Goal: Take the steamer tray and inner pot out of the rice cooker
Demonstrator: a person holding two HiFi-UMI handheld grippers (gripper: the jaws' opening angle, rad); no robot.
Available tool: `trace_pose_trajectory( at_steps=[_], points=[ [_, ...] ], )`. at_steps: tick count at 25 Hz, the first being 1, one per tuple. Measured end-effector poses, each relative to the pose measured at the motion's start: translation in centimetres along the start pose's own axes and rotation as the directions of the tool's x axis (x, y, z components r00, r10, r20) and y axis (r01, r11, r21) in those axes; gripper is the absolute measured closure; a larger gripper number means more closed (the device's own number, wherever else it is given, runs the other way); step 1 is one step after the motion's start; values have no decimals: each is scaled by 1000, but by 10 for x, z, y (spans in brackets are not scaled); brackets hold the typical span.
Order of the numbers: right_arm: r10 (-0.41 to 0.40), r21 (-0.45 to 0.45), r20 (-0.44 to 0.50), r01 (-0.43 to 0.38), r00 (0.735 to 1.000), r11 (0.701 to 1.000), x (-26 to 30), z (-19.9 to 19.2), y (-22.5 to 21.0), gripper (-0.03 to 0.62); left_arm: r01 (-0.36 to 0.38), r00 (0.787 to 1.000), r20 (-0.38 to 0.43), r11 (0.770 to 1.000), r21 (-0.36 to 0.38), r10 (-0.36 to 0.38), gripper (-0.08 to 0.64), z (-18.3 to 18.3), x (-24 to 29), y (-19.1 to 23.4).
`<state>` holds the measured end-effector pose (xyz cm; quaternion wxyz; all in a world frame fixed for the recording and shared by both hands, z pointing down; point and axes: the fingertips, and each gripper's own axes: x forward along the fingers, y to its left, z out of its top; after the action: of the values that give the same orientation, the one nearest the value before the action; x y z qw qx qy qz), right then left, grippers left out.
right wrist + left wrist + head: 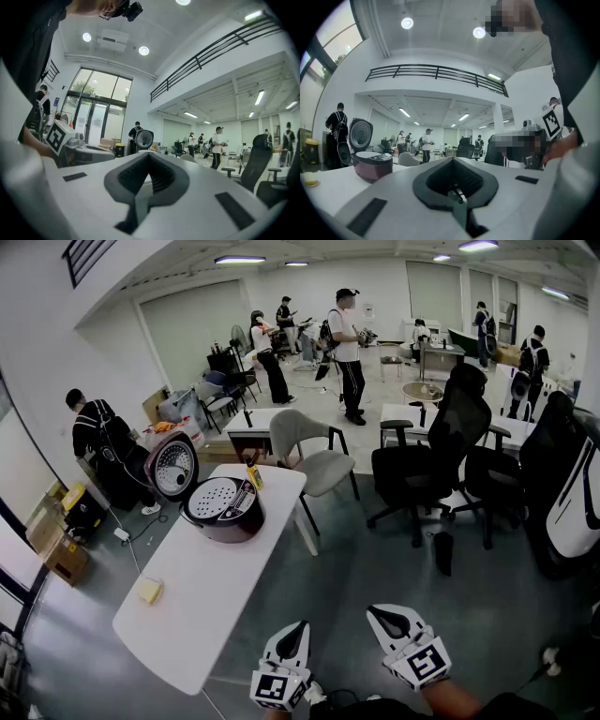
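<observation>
We stood in a large room with white walls and a grey floor [375, 568]. A long white table [202, 601] ran from the near left towards the far middle. Beyond it stood a pale chair [298, 432], with black office chairs [459, 418] to the right. Cardboard boxes [61, 557] lay along the left wall. Strip lights [239, 259] shone on the ceiling, and several people [345, 343] stood far off. The right gripper view showed us tall windows [96, 117] and a black balcony railing [211, 50].
</observation>
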<state>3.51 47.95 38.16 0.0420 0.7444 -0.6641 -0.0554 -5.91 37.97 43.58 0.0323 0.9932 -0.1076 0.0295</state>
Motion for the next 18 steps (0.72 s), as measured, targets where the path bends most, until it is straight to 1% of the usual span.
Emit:
trace_pose_trajectory(
  at_steps=[3, 7, 9, 14, 18],
  points=[
    [-7, -6, -7, 7, 1000, 1000, -19, 4, -6, 595, -8, 999, 38, 1000, 9, 8, 561, 14, -3, -20],
    [-7, 8, -21, 7, 1000, 1000, -26, 3, -9, 595, 18, 999, 35, 1000, 7, -18, 561, 14, -3, -33],
    [-3, 6, -23, 3, 1000, 1000, -26, -1, -9, 595, 29, 999, 40, 999, 21, -30, 561, 16, -2, -35],
    [-5, 5, -10, 5, 1000, 1000, -22, -3, -8, 595, 18, 1000, 21, 1000, 8, -19, 561, 15, -1, -25],
    [-38, 8, 24, 38, 999, 999, -15, 14, -9, 594, 2, 1000, 15, 1000, 29, -3, 560, 20, 0, -11]
  ],
)
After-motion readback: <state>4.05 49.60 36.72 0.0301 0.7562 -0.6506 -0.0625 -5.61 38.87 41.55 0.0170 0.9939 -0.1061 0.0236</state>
